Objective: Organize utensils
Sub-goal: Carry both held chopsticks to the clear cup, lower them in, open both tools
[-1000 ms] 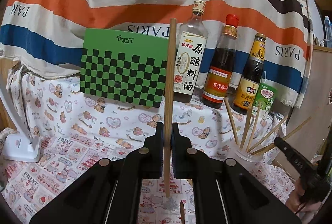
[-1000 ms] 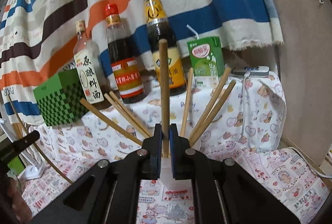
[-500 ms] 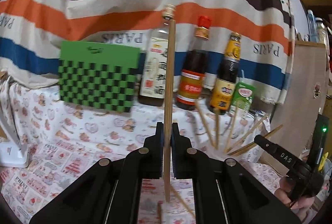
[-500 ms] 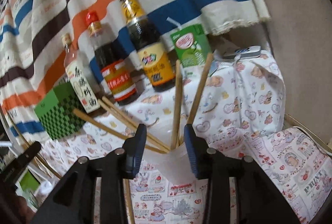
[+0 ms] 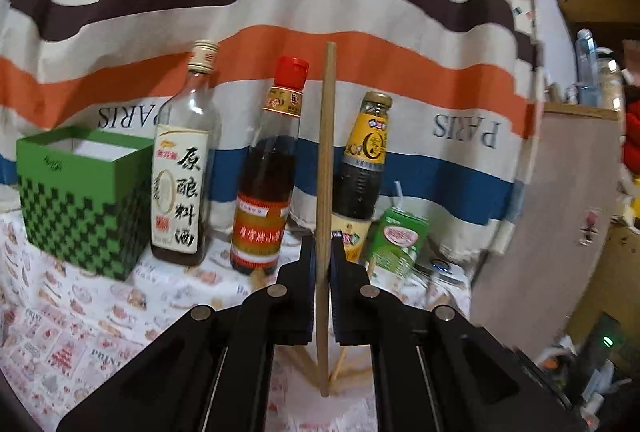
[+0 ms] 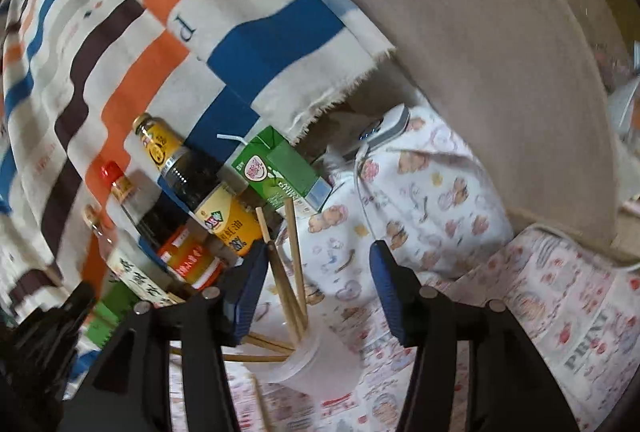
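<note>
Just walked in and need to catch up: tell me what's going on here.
A person is sorting chopsticks with two handheld grippers. The left gripper has its jaws shut on one upright chopstick, carried in front of the bottles. The right gripper has just been opening its jaws, which now stand apart with nothing pressed between them; below it a clear cup holds several chopsticks leaning outward.
</note>
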`<move>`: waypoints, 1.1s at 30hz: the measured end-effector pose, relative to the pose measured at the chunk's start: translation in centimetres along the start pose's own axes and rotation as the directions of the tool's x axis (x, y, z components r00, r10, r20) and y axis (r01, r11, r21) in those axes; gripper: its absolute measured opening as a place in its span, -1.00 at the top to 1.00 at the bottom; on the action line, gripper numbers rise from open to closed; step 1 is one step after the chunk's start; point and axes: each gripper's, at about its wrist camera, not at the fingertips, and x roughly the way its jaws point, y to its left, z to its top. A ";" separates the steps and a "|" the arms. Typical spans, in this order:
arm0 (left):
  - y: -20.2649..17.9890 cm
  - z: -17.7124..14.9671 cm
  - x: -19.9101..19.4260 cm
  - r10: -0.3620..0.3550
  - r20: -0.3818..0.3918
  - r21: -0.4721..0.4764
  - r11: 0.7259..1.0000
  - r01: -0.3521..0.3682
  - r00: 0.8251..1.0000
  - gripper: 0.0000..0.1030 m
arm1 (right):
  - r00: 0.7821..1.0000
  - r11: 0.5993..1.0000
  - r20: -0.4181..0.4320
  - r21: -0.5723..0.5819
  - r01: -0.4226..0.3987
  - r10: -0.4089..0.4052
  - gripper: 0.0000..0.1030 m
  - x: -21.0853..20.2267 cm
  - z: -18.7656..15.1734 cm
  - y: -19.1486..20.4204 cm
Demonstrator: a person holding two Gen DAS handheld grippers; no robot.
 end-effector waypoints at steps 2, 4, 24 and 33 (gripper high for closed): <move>-0.7 0.2 1.5 -0.014 -0.008 0.005 1.000 0.014 1.000 0.89 | 0.999 0.999 -0.005 -0.013 -0.035 0.035 0.01 -0.2 0.0 0.4; -1.3 0.0 2.8 -0.007 -0.015 0.030 1.000 0.007 1.000 0.89 | 0.998 0.998 -0.015 -0.014 -0.066 0.066 0.01 -0.2 0.0 0.7; -2.0 -3.8 8.9 0.069 -0.067 0.150 0.987 -0.058 0.995 0.89 | 0.991 0.993 -0.069 -0.016 -0.113 0.112 -0.04 0.1 -0.4 1.1; -1.3 -1.8 6.7 0.101 -0.031 0.185 0.978 -0.093 0.994 -0.05 | 0.993 0.995 -0.074 -0.036 -0.096 0.093 -0.07 0.3 -0.7 1.4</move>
